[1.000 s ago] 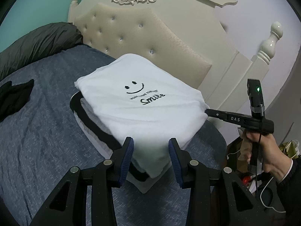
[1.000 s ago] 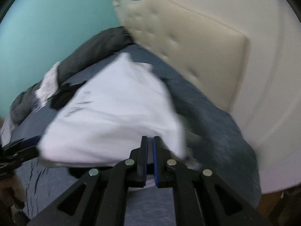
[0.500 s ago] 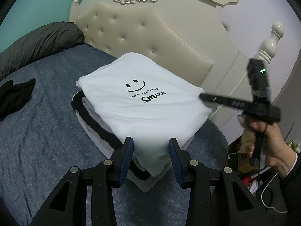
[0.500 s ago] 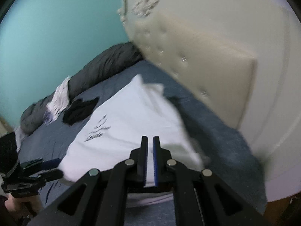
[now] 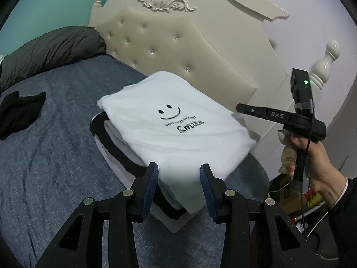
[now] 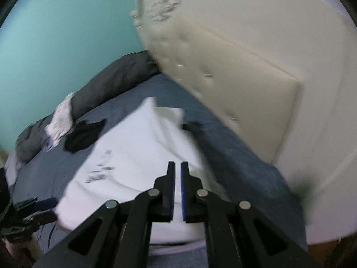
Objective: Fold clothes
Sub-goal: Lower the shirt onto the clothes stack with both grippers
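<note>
White T-shirt: the white T-shirt (image 5: 171,122) with the smiley and "Smile" print lies folded into a flat rectangle, print up, on top of a stack of folded clothes (image 5: 116,143) at the right side of the bed (image 5: 55,156), near the headboard (image 5: 169,51).
Stack: a dark-trimmed garment and pale layers show under the shirt's left and near edges; the near corner overhangs a little.
Your left gripper: left gripper (image 5: 179,184) sits just short of the stack's near corner, jaws apart, nothing between them.
Your right gripper: right gripper (image 6: 176,189) hangs over the shirt's right edge, jaws nearly together with only a slit between them; no cloth shows in the slit. In the left wrist view its tip is in the air beside the shirt's far right corner, not touching as far as you can tell. The right wrist view is motion-blurred.
Other cloth: a black garment (image 5: 20,111) lies crumpled at the far left of the bed, well apart from the stack; a dark duvet (image 5: 51,49) is bunched by the headboard.
Step in hand (judgement): the shirt already lies as folded and stacked; this reads as the close of that piece.
Next move calls for: if you square the stack, nudge the overhanging corner lightly so the fold stays put. If you go on, the black garment is the loose piece in reach, and it needs spreading flat on open bed.
</note>
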`<state>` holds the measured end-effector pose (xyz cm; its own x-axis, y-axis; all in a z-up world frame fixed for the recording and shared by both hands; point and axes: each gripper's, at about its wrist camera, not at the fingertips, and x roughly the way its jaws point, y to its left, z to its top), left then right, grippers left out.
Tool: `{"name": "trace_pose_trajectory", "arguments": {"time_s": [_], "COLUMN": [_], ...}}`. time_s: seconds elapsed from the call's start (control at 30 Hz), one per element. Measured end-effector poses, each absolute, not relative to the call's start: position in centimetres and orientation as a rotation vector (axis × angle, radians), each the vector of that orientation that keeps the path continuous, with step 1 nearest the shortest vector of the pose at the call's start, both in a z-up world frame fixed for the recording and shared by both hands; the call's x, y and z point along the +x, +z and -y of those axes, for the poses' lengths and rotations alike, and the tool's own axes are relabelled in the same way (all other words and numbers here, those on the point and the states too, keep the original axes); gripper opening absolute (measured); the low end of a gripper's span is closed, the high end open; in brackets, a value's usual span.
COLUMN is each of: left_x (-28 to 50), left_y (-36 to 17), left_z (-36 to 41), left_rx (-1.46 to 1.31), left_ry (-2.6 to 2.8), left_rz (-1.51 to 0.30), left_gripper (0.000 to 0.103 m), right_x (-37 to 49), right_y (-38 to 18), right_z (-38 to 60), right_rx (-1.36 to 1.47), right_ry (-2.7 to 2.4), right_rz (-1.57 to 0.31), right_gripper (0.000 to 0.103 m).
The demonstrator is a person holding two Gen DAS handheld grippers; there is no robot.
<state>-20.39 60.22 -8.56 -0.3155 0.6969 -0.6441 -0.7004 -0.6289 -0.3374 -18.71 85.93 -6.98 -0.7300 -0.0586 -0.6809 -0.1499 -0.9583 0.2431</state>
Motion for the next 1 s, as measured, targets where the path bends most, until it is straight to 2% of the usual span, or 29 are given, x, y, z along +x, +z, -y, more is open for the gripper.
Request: {"name": "trace_pose_trajectory", "arguments": {"time_s": [0.23,0.5,0.8,1.0], "left_x": [-21.9,-22.9,-20.4,-19.0], "left_y": [-8.4,-8.9,-9.5,-10.6], "left_z": [-59.4,-58.0,-61.1,-60.2], "left_rx": [-0.998,-1.017,-1.031,-1.054], "left_ry": [2.042,2.069,2.001,1.978], "left_rz": [0.015,0.070,-0.019,0.000], "left_gripper": [0.042,0.043,0.042,0.042], "right_x": [-22.0,-20.2,-18.2,-16.7], "right_y": [-9.4,-9.0,-8.1,-8.9], "right_z": [-85.9,-86.6,-84.2,-83.8], "right_rx": [-1.311,-1.235,-1.196,-1.214], "right_ry": [2.721,2.710,2.832,2.838], "right_rz": [-0.359,-0.393,-0.406,-0.400], "right_gripper": [0.002,0.002,0.002,0.002]}}
